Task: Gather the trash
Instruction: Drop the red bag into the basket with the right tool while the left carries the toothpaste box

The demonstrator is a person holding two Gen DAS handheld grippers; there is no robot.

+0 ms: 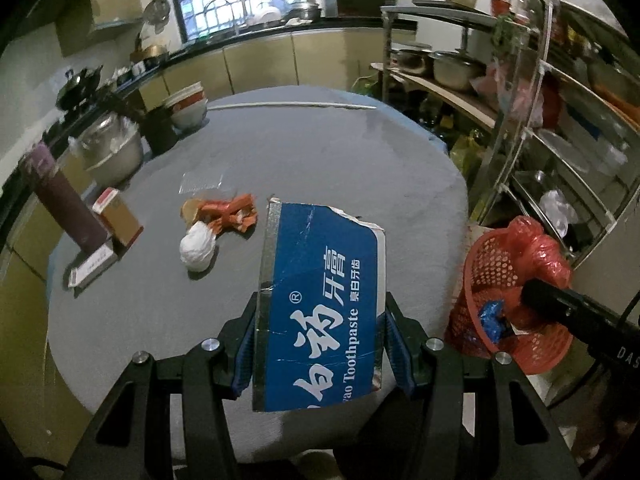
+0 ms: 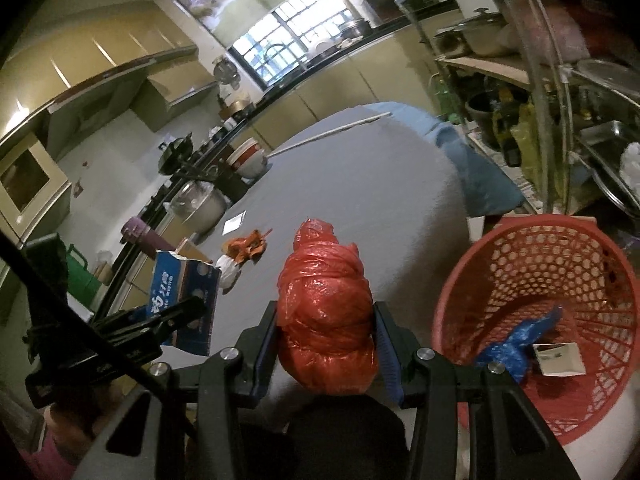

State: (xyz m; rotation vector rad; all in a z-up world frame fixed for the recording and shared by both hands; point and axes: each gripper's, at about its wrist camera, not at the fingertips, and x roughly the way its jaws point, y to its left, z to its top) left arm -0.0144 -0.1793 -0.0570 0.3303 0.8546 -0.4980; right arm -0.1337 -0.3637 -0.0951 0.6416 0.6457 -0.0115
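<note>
My left gripper (image 1: 320,344) is shut on a torn blue toothpaste box (image 1: 320,300) and holds it above the grey round table (image 1: 320,152). The box also shows in the right wrist view (image 2: 184,292). My right gripper (image 2: 326,344) is shut on a knotted red plastic bag (image 2: 326,304), held over the table's near edge beside a red mesh trash basket (image 2: 532,264). The basket holds a blue wrapper (image 2: 516,340) and a small white carton (image 2: 560,358). A white wad (image 1: 198,246), orange peel scraps (image 1: 228,214) and a clear plastic sachet (image 1: 200,182) lie on the table.
At the table's left edge stand a purple flask (image 1: 60,196), a small brown box (image 1: 118,216), a steel pot (image 1: 112,148) and stacked bowls (image 1: 188,104). A long white stick (image 1: 292,106) lies at the far side. A metal shelf rack (image 1: 552,120) stands to the right.
</note>
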